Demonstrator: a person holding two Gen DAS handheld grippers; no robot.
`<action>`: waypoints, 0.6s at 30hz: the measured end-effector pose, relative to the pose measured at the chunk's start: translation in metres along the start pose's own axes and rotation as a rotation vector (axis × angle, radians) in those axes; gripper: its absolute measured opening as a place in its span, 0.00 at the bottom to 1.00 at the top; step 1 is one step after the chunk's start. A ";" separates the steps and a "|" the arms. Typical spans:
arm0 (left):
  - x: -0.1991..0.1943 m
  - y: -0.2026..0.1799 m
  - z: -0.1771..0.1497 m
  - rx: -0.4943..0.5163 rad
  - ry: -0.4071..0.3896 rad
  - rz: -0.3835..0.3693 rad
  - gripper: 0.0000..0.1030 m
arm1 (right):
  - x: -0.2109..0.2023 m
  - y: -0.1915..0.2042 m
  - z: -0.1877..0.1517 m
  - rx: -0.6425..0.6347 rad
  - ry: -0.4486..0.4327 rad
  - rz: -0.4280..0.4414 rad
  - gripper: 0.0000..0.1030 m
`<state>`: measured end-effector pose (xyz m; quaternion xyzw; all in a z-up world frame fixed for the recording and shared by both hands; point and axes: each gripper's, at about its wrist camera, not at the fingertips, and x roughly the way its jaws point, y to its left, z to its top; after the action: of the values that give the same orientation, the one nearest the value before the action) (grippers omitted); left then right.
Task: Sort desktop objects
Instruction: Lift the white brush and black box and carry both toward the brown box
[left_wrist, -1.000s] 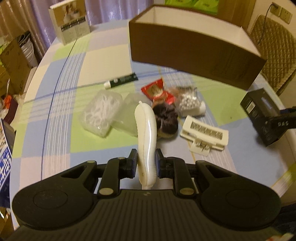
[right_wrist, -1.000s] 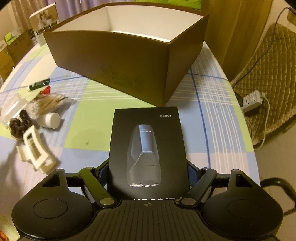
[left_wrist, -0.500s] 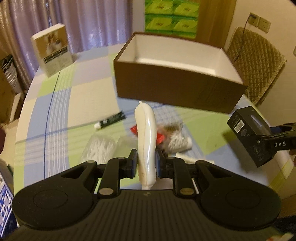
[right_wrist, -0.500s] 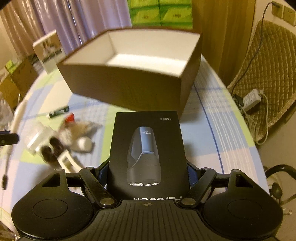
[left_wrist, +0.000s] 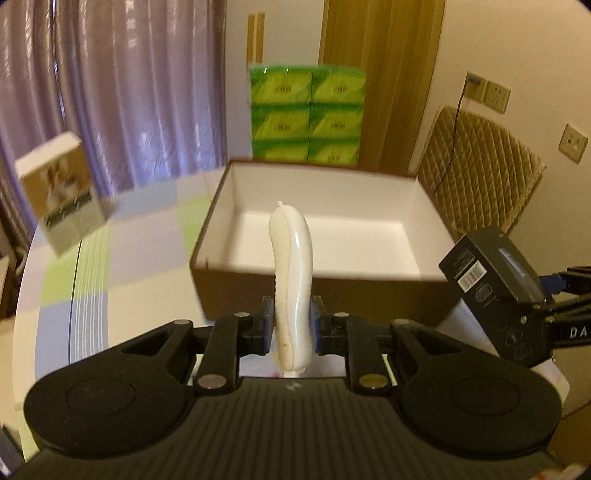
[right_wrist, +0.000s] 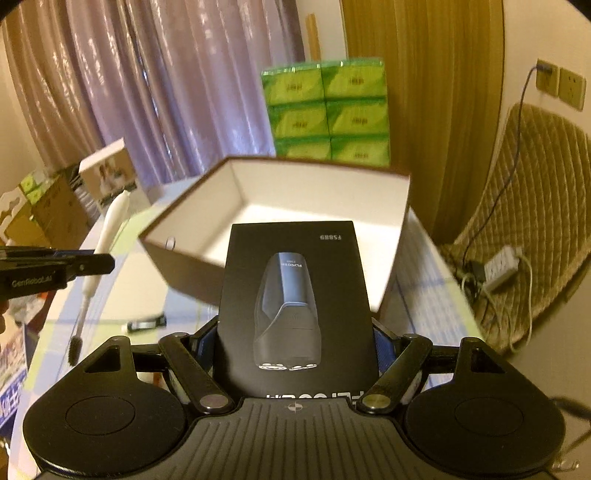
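Item: white-handled brush (left_wrist: 291, 280), pinched upright at mid-handle by the left gripper (left_wrist: 291, 328), held before the open brown storage box (left_wrist: 436, 206) (bristle end hanging below, per right view). Item: black shaver carton (right_wrist: 295, 306), clamped by its side edges in the right gripper (right_wrist: 295, 354), near the box's front corner. Risk: both loads converge; carton may clip the box rim or strike the brush.
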<state>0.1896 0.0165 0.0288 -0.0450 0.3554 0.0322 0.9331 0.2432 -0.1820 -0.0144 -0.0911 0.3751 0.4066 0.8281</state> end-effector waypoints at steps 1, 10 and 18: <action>0.004 0.002 0.007 0.003 -0.006 -0.003 0.16 | 0.003 0.001 0.008 0.001 -0.006 -0.004 0.74; 0.067 0.021 0.078 0.065 -0.033 -0.002 0.16 | 0.055 -0.007 0.066 0.054 -0.033 -0.067 0.74; 0.148 0.034 0.116 0.087 0.039 0.009 0.16 | 0.112 -0.021 0.088 0.063 0.006 -0.125 0.74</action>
<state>0.3731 0.0671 0.0141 -0.0034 0.3749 0.0200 0.9269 0.3499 -0.0877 -0.0336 -0.0894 0.3837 0.3419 0.8531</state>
